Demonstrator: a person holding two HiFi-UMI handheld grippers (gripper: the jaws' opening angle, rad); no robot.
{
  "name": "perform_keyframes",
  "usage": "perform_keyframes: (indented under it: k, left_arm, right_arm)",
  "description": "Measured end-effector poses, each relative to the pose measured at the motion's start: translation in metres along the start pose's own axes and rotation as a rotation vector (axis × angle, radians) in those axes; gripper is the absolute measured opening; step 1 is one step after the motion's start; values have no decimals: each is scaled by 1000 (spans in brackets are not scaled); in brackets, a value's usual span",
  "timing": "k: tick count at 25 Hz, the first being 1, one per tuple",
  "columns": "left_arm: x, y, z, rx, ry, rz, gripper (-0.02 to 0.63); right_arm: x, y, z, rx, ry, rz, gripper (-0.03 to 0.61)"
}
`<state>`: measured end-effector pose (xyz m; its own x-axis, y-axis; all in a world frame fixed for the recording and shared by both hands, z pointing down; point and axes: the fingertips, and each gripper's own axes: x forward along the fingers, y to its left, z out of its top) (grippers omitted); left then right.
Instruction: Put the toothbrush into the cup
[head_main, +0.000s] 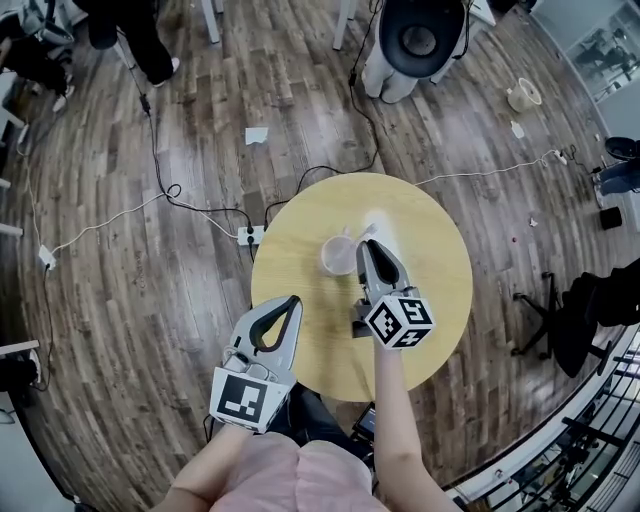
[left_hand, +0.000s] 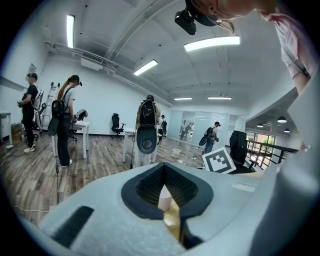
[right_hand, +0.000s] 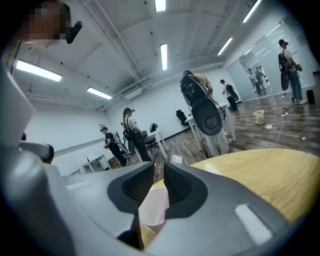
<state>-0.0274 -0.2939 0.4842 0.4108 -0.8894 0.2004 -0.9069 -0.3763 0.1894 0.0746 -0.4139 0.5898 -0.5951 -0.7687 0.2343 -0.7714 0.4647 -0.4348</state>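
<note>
Two tools in play here, plus one cup, one toothbrush and one round yellow bench (head_main: 300, 235). The cup (head_main: 336, 257) sits upright near the middle of the bench and looks pale pinkish-white. The right tool (head_main: 363, 245) has its tips just beside the right side of the cup's rim. In the right gripper view its jaws are drawn in to a thin slit, and as far as I can tell they're pinched on the toothbrush (head_main: 372, 231). That's a slim pale stick poking out past the tips toward the far right, so not down inside the cup. The left tool (head_main: 293, 300) hangs over the near-left edge of the bench, well apart from the cup, with its jaw tips closed together on nothing. One white power strip (head_main: 250, 235) lies on the wood floor just left of the bench.
</note>
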Motion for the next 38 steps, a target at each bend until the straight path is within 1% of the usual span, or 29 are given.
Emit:
perform_keyframes:
  k: [3, 5, 10, 14, 17, 19, 22, 24, 28, 31, 34, 38]
  left_arm:
    - [-4, -3, 6, 11, -9, -8, -3]
    - [-7, -4, 7, 25, 2, -17, -3]
    - [-13, -9, 16, 50, 7, -46, -3]
    - [-17, -21, 36, 63, -55, -73, -3]
    - [-22, -31, 43, 87, -55, -95, -3]
    - [-25, -38, 51, 98, -75, -111, -3]
    - [-30, -48, 67, 107, -138, -132, -3]
    - [-35, -54, 72, 113, -159, -143, -3]
    - [-44, -61, 80, 115, -172, -156, -3]
    - [-53, -64, 84, 110, -183, -159, -3]
    - [-60, -66, 84, 124, -194, -165, -3]
    - [-69, -66, 79, 135, -187, -162, -3]
  right_arm:
    - [-9, 12, 21, -33, -42, 12, 60]
    - [-17, 22, 37, -59, -76, 20, 51]
    - [-42, 49, 74, -89, -169, 37, 38]
    - [-70, 76, 98, -159, -210, 54, 32]
    - [-95, 93, 113, -200, -243, 54, 25]
    - [-111, 103, 119, -204, -265, 55, 25]
    - [-133, 115, 124, -208, -287, 52, 23]
    - [-145, 121, 125, -214, -292, 52, 23]
    - [-165, 132, 125, -233, -288, 44, 20]
    - [-179, 138, 121, -226, -282, 36, 17]
    - [-188, 142, 111, -211, -268, 34, 12]
    - [-197, 148, 96, -206, -243, 32, 9]
